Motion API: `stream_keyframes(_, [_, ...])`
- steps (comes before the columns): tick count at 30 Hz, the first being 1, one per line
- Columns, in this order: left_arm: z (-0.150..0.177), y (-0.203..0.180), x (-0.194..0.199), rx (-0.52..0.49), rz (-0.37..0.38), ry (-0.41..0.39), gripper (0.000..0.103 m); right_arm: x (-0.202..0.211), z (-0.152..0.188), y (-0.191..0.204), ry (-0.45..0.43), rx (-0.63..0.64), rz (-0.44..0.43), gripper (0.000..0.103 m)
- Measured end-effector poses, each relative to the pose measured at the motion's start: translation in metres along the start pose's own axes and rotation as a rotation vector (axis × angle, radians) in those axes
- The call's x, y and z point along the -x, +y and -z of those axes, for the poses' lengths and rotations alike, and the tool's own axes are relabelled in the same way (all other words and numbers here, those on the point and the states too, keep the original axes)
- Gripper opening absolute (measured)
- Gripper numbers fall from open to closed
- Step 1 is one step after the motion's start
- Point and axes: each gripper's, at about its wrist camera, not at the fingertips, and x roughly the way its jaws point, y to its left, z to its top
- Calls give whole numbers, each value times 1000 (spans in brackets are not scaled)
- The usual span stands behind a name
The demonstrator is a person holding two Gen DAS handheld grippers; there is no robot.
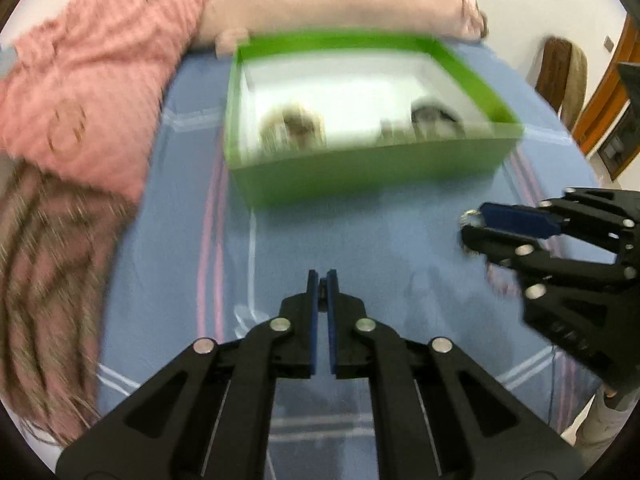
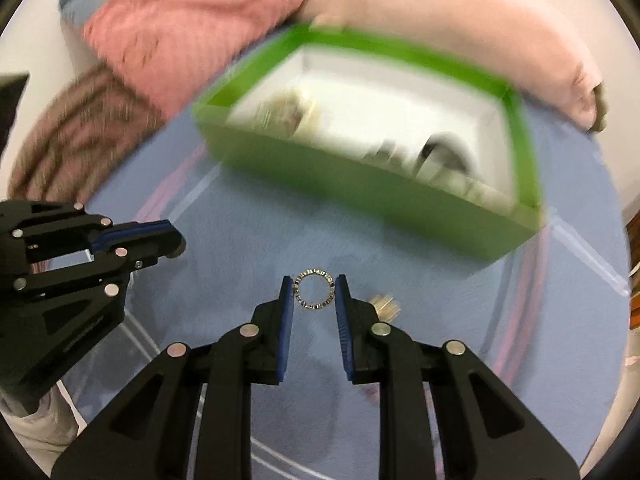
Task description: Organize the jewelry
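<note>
two grippers, right gripper [image 2: 313,292] gripping a ring bangle [image 2: 313,289], left gripper [image 1: 322,280] nearly closed, no legible writing

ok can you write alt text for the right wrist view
The right gripper holds a small beaded ring between its blue pads, above a blue bedsheet. Beyond it sits a blurred green box with a white inside holding jewelry, and pink bedding lies behind. The left gripper reaches in from the left, jaws nearly together.
</note>
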Motion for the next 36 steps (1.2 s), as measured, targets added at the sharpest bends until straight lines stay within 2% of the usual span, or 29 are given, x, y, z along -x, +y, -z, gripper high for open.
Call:
stream_keyframes(2, [-23,5,8,12,14,-50,4,21,-20,-14,-73,-30,33,21])
stream_keyframes(5, [-54,11,7,38,27,-90,4,32,-50,-39,-126,-94,39,21])
stream_keyframes(8, [-82,15,-14,54,13,-109,4,16,-73,-63,-128,-152,45,21])
stream_keyframes(12, [-97,22,-54,96,39,-40,4,-22,-84,-82,-69,-216,49,21])
stream_keyframes(15, [-97,23,-67,99,38,-26,4,-42,-83,-85,-28,-223,31,21])
stream_keyframes(19, [-96,23,-76,106,44,-11,5,-56,-81,-80,0,-197,49,21])
stream_keyframes(20, [-95,22,-75,105,39,-19,9,-57,-81,-80,0,-197,51,21])
stream_keyframes(22, [-94,20,-70,95,33,-35,26,-56,-80,-81,-9,-201,54,24])
stream_keyframes(26, [-89,14,-44,69,30,-88,27,-31,-73,-81,-55,-204,33,24])
stream_keyframes(27, [-87,12,-38,62,35,-96,29,-24,-70,-81,-65,-204,25,26])
stream_keyframes(28, [-81,7,-26,45,47,-111,32,-14,-65,-80,-77,-202,15,37])
stream_keyframes(30, [-67,-6,-9,-2,52,-127,35,7,-52,-79,-97,-198,5,49])
stream_keyframes(33, [-48,-32,0,-91,72,-107,36,30,-23,-74,-83,-152,23,50])
stream_keyframes(36, [-29,-62,-10,-162,107,-42,35,32,12,-67,-12,-102,65,50])
